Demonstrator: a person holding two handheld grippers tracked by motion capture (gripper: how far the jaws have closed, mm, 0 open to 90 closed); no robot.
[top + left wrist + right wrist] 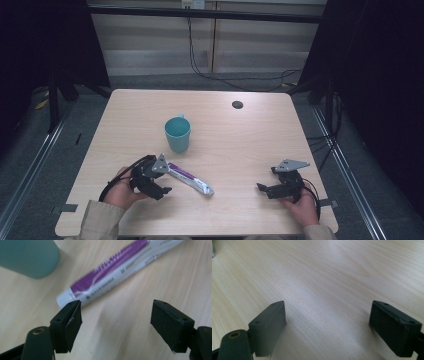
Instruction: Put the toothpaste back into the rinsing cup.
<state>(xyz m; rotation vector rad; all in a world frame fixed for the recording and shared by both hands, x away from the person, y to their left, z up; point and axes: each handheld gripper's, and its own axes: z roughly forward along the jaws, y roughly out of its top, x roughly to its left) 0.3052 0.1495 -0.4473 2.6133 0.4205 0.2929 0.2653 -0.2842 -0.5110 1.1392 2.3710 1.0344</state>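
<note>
Your left tool (pixel 159 186) sits at about 7 o'clock on the tabletop (pixel 240 145), jaws spread with nothing between them, nose just short of the toothpaste tube (pixel 190 178). In the left gripper view the tube (pixel 117 267) lies flat and diagonal just ahead of the jaws, apart from both pads, so this looks like a lineup for a pinch across its width. The tube lies at 6 o'clock from the teal cup (pixel 177 133), near it but not touching, its far end angled toward 5 o'clock. The cup stands upright, mouth up, near table centre; likely the drop target, and its placement leaves your approach lane free. Your right tool (pixel 270 188) is parked at about 4 o'clock, jaws wide and empty over bare wood, well apart from the tube, probably held back to stay out of the left hand's way.
</note>
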